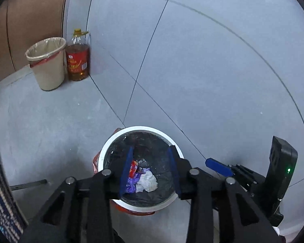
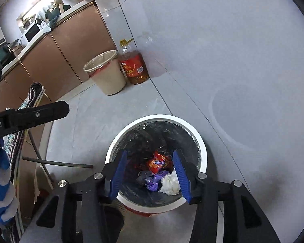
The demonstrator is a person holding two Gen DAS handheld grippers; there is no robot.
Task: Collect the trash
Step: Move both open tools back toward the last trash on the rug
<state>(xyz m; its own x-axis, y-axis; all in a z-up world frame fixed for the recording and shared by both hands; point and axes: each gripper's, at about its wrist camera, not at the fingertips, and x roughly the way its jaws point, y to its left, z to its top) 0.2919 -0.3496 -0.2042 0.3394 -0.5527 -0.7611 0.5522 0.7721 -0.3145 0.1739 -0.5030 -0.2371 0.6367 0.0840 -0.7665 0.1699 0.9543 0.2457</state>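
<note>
A white-rimmed bin [image 1: 143, 129] with a black liner stands on the grey floor, also in the right wrist view [image 2: 202, 141]. Inside lie a white crumpled tissue [image 1: 147, 183] [image 2: 170, 184], a purple wrapper [image 1: 131, 182] [image 2: 154, 180] and a red snack wrapper [image 1: 133, 168] [image 2: 158, 163]. My left gripper [image 1: 150, 151] is open and empty above the bin. My right gripper [image 2: 150, 156] is open and empty above the bin too. The right gripper shows at the right edge of the left wrist view [image 1: 218, 166]. The left gripper shows at the left of the right wrist view [image 2: 30, 115].
A beige bin [image 1: 47, 64] [image 2: 105, 73] with a clear liner and a cooking oil bottle [image 1: 78, 58] [image 2: 133, 64] stand by the brown cabinets [image 2: 71, 46]. A drying rack with cloth [image 2: 20, 141] stands at the left. Grey tiled floor [image 1: 212, 70] lies to the right.
</note>
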